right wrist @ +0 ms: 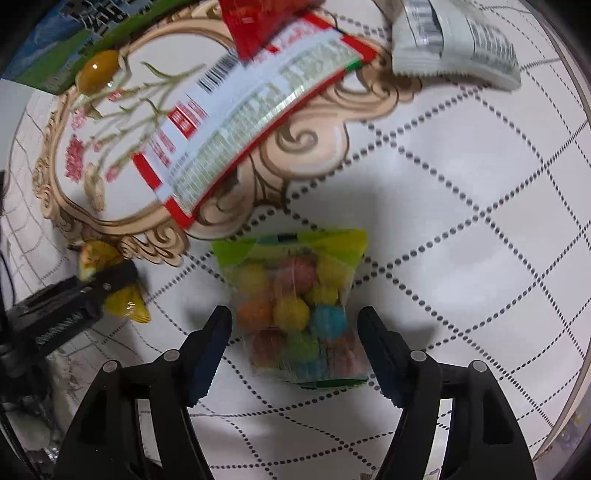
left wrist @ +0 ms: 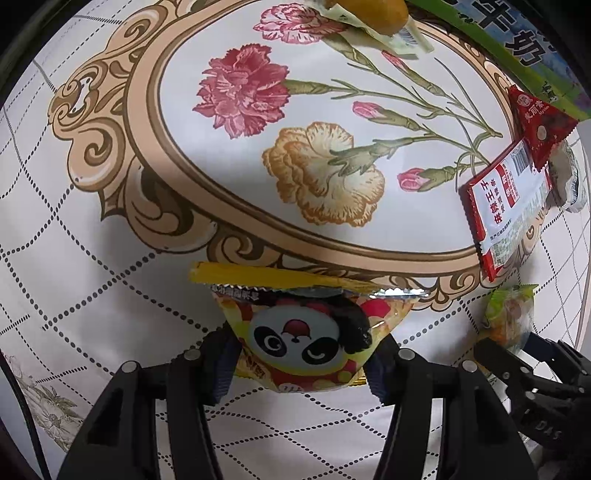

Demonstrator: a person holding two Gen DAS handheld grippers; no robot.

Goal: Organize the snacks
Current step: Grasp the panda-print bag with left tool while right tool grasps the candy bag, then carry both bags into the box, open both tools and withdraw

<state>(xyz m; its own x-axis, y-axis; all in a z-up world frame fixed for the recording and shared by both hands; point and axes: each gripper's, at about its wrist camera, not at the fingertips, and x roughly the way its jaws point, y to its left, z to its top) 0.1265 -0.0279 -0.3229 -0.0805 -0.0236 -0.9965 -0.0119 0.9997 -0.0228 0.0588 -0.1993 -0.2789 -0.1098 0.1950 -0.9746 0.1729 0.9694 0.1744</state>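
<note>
1. black fingers of the left gripper (left wrist: 301, 363) fill the bottom of its own view, narrow and pressed from both sides on the panda snack packet (left wrist: 299, 332); the packet sits squeezed between the pads, its yellow crimped top edge sticking out beyond the fingertips.
2. beyond those fingertips the tablecloth (left wrist: 92, 266) shows a scrolled oval frame with printed carnations.
3. to the right of the left fingers, farther out, a red-and-white packet (left wrist: 506, 206) lies flat with a small red sachet (left wrist: 539, 125) resting on its far end.
4. far ahead, at the top edge, lies a brown snack in a clear wrapper (left wrist: 373, 14), with a green box (left wrist: 517, 48) to its right.
5. the right gripper (right wrist: 295, 343) has its fingers wide, one on each side of the candy bag (right wrist: 295, 302); neither pad touches it, and the bag lies flat on the cloth between them.
6. ahead and left of the right fingers lies the same red-and-white packet; ahead and right, a white packet (right wrist: 454, 44).
7. well left of the right fingers, the left gripper shows clamped on its yellow packet.
</note>
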